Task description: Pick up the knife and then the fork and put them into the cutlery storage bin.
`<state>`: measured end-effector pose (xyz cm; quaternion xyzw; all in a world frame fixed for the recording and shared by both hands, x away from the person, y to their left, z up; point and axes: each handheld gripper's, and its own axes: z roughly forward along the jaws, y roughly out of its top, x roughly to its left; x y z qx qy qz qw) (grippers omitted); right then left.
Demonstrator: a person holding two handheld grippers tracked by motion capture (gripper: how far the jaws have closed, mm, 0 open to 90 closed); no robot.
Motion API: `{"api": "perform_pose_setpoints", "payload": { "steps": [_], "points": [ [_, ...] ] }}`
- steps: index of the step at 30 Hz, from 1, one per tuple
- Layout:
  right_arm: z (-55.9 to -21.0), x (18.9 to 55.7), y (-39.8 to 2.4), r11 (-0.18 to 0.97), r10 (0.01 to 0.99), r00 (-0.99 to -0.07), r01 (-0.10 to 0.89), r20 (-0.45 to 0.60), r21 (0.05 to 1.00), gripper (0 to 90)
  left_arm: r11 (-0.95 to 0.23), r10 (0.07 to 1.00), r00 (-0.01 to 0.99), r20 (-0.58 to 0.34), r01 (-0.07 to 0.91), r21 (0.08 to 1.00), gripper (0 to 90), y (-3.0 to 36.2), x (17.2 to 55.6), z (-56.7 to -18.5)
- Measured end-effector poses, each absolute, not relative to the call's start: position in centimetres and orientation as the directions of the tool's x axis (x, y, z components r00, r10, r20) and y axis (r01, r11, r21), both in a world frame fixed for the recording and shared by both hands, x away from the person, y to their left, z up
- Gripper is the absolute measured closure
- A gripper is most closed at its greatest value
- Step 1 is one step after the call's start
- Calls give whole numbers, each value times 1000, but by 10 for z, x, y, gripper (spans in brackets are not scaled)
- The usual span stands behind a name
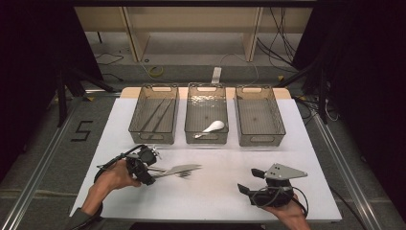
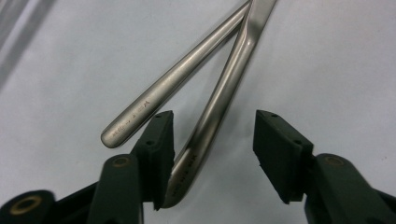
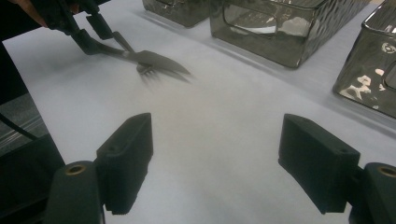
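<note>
Two crossed handles (image 2: 187,88) fill left hand-held gripper's (image 2: 212,140) close view.

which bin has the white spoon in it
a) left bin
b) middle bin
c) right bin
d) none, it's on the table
b: in the high view the white spoon lies on the floor of the middle bin, toward its near end; the left bin holds only thin dark sticks.

Three bins (image 1: 207,139) wall off the far side of the desk (image 1: 215,191), whose middle lies open between the cutlery (image 1: 179,170) (left) and the right hand-held gripper (image 1: 249,181).
</note>
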<state>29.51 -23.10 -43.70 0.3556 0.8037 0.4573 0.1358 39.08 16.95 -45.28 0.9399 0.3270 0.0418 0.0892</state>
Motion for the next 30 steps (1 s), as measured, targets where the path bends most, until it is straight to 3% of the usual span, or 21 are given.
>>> {"api": "perform_pose_setpoints", "payload": {
  "steps": [20, 30],
  "points": [
    [-438, 296, -228, 341, 684, -721, 448, 109, 827, 271, -789, 596, 803, 3, 584, 191, 667, 166, 398, -462],
    [-439, 296, -228, 340, 682, -723, 452, 114, 825, 271, -830, 537, 844, 11, 526, 183, 759, 163, 395, -461]
  ]
}}
